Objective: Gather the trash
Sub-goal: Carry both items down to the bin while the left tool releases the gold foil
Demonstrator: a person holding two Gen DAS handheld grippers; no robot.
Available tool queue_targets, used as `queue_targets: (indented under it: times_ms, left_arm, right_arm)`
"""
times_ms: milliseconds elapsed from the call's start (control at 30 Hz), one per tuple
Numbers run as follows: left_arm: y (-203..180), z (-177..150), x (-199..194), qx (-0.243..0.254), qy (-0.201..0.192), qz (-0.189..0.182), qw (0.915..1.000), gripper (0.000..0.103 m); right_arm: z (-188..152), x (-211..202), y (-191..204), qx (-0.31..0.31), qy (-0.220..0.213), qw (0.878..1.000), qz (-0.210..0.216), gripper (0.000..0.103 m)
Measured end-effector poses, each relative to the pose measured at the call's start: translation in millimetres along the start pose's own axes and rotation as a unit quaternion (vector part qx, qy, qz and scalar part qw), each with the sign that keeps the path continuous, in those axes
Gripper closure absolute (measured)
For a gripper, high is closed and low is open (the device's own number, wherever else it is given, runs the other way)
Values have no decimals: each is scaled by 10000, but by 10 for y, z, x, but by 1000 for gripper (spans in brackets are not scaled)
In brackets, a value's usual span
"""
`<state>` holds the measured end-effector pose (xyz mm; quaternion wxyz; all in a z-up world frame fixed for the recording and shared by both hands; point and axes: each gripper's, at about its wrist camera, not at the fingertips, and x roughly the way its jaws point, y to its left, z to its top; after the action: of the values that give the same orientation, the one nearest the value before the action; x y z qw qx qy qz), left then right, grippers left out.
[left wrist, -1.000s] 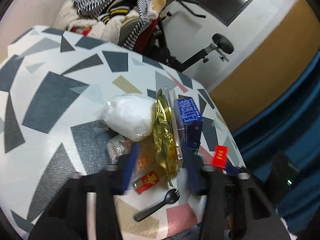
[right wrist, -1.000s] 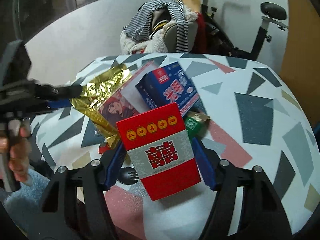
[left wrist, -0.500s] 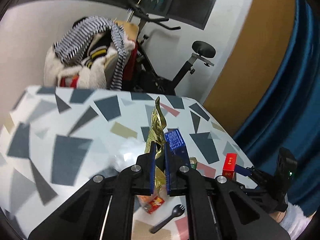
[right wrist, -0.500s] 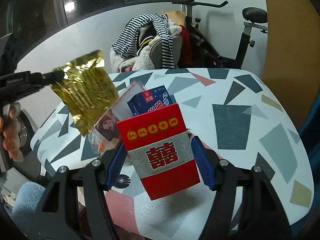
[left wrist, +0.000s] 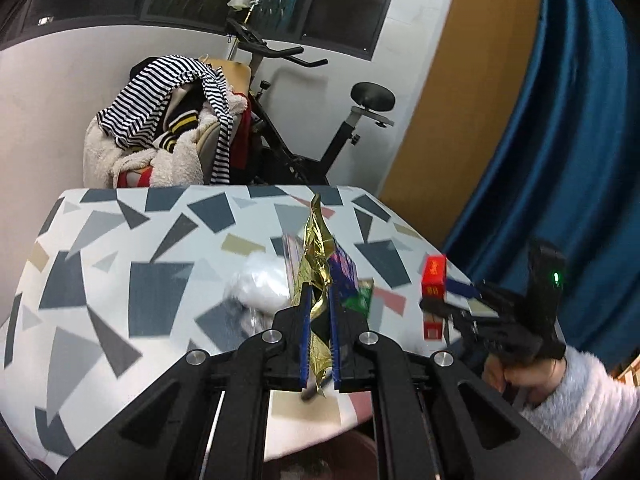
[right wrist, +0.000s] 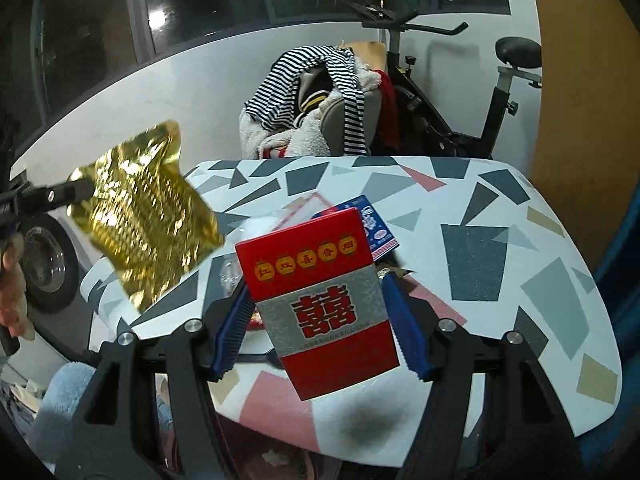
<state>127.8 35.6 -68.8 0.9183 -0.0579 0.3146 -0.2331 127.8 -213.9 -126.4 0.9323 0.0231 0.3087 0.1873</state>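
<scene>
My left gripper (left wrist: 318,294) is shut on a crumpled gold foil wrapper (left wrist: 316,252), held edge-on above the patterned table (left wrist: 160,280). In the right wrist view the gold wrapper (right wrist: 144,216) hangs in the air at the left, off the table. My right gripper (right wrist: 316,286) is shut on a red and silver box (right wrist: 320,300), gripped by its sides and lifted over the table's near edge. The left wrist view shows that red box (left wrist: 434,280) at the right. A blue box (right wrist: 376,224), a white plastic bag (left wrist: 260,284) and a green wrapper (left wrist: 360,300) lie on the table.
Behind the table stand a chair heaped with striped clothes (left wrist: 172,120) and an exercise bike (left wrist: 320,132). A blue curtain (left wrist: 560,160) hangs at the right. A hand in a white fleecy sleeve (left wrist: 568,400) holds the right gripper.
My left gripper closed on the gold wrapper, rolled upright and lifted it clear of the pile. My right gripper rose a little with the red box still in it.
</scene>
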Motion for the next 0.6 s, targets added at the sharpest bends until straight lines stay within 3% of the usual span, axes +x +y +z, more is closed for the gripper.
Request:
queue_targets:
  times_ms: [333, 600]
  left_arm:
    - [-136, -785, -469, -114, 90, -36, 9999, 95]
    - [-264, -1376, -539, 15, 400, 44, 9992, 95]
  right_arm:
    - [-232, -261, 291, -13, -35, 9999, 131, 38]
    - [-430, -448, 395, 67, -58, 9998, 171, 38]
